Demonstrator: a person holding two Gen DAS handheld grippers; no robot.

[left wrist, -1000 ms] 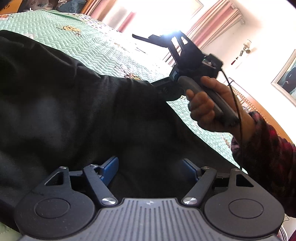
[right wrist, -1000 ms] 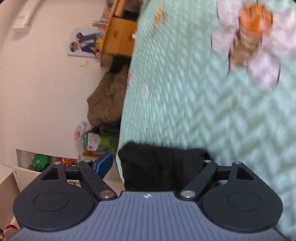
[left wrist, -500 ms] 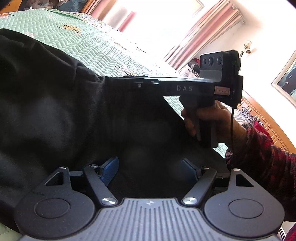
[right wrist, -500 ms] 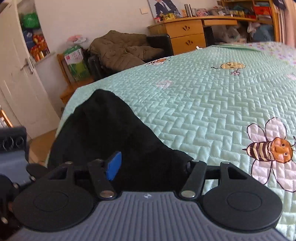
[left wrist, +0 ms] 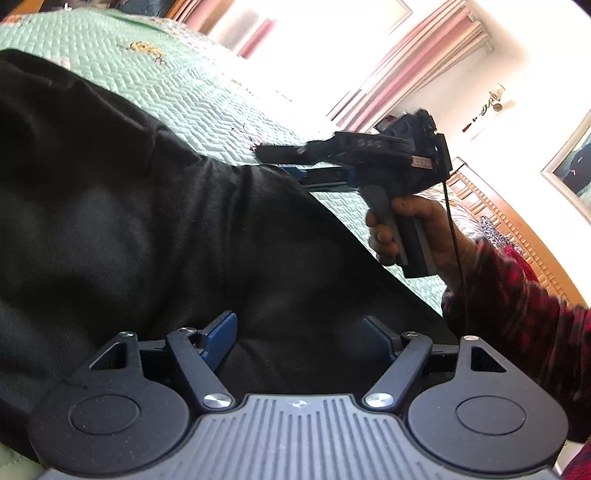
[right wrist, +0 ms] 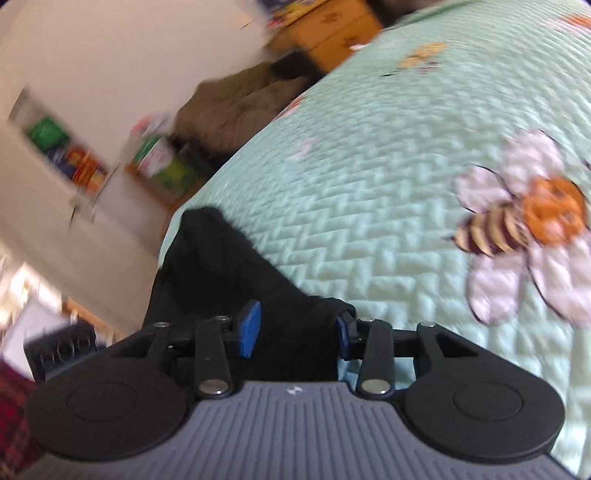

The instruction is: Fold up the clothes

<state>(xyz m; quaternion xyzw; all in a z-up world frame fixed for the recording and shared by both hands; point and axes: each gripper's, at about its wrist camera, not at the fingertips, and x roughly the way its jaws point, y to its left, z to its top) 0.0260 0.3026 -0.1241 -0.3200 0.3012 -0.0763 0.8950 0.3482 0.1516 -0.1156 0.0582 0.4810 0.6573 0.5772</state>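
Observation:
A black garment (left wrist: 147, 229) lies spread on the mint quilted bedspread (left wrist: 192, 92). My left gripper (left wrist: 299, 336) hovers low over it. Its blue pads (left wrist: 221, 336) stand wide apart and are closing slightly, with black cloth lying between them, not pinched. My right gripper (left wrist: 273, 160), held by a hand (left wrist: 410, 229), sits at the garment's far edge. In the right wrist view a corner of the black garment (right wrist: 221, 280) fills the gap of the right gripper (right wrist: 297, 332). Its jaws are closing on that corner, and no firm pinch shows.
A red plaid sleeve (left wrist: 517, 321) reaches in from the right. Pink curtains (left wrist: 399, 74), a framed picture (left wrist: 572, 166) and a wooden headboard (left wrist: 517, 229) lie beyond the bed. A brown coat pile (right wrist: 236, 103), a wooden dresser (right wrist: 332, 26) and a white door (right wrist: 55, 192) stand past the bed's end.
My right gripper has rolled from sideways to nearly flat, and its jaws have narrowed around the garment's corner. The left gripper and the garment under it have stayed put.

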